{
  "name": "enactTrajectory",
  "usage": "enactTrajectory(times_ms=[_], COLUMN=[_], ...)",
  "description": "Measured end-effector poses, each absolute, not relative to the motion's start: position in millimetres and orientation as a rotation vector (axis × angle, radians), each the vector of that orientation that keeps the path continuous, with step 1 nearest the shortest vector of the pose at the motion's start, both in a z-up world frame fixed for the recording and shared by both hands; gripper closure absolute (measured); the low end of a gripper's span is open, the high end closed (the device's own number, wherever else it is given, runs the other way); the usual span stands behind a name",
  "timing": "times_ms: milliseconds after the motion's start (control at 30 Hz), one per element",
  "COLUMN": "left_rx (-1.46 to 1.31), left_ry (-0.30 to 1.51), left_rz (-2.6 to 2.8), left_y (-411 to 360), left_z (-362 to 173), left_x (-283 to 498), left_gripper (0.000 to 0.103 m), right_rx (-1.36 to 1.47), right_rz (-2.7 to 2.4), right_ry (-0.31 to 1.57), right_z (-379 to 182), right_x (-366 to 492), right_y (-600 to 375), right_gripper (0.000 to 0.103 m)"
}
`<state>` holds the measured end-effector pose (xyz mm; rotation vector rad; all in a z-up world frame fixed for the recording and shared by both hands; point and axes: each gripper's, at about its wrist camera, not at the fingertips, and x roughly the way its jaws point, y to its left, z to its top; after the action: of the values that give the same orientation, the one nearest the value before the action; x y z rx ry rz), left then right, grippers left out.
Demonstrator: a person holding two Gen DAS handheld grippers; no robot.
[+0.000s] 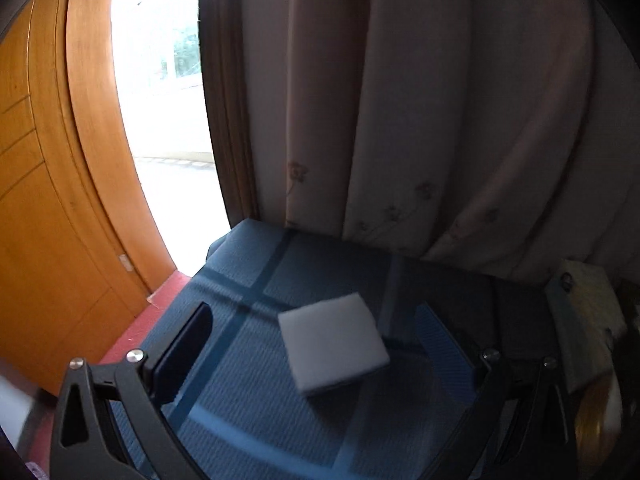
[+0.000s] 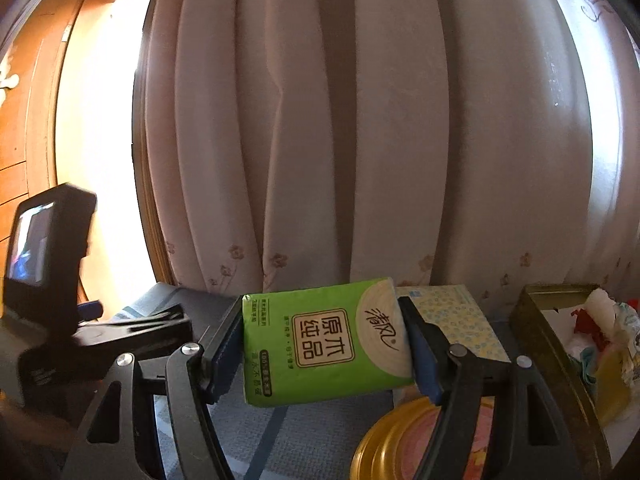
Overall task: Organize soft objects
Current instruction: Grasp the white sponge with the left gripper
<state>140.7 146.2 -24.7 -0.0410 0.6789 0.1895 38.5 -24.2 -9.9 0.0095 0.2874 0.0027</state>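
A white square sponge point(image 1: 334, 344) lies on the blue checked cloth point(image 1: 248, 412), between the spread fingers of my left gripper point(image 1: 316, 344), which is open and empty. My right gripper point(image 2: 320, 340) is shut on a green tissue pack point(image 2: 324, 340) and holds it above the cloth. A blue-dotted tissue pack point(image 2: 460, 320) lies just behind it. The left gripper's body point(image 2: 52, 280) shows at the left of the right wrist view.
A gold tin box point(image 2: 548, 344) with crumpled cloth items stands at the right. A round gold lid point(image 2: 396, 444) lies under the right gripper. Pale curtains point(image 2: 360, 140) hang behind the table. A wooden door point(image 1: 48, 200) and bright doorway are at left.
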Motion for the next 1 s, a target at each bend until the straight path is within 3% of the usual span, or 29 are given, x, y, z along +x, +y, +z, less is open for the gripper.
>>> enactTrajectory(times_ms=[200, 400, 467, 567, 767, 1000], left_rx=[-0.072, -0.121, -0.102, -0.085, -0.173, -0.106], left_ry=[0.798, 0.868, 0.862, 0.859, 0.784, 0.532], left_rz=[0.241, 0.223, 0.186, 0.159, 0.141, 0.181], left_y=[145.0, 159.3, 154.3, 149.8, 162.2, 152.5], left_z=[-52.5, -62.5, -61.6, -61.2, -52.2, -22.6], left_x=[168.9, 170.3, 167.9, 164.4, 148.4, 98.3], left_gripper=[0.006, 0.024, 0.039, 0.044, 0.046, 0.046], right_rx=[0.044, 0.063, 0.068, 0.069, 0.052, 0.020], right_rz=[-0.002, 0.021, 0.021, 0.018, 0.022, 0.033], right_ry=[0.301, 0.336, 0.333, 0.322, 0.304, 0.253], right_z=[-11.4, -13.7, -13.3, -12.2, -14.4, -14.2], right_x=[41.0, 51.7, 51.4, 50.7, 49.4, 42.4], right_y=[-28.7, -28.0, -28.6, -28.9, -27.1, -21.0], right_gripper=[0.030, 0.030, 0.030, 0.030, 0.030, 0.030])
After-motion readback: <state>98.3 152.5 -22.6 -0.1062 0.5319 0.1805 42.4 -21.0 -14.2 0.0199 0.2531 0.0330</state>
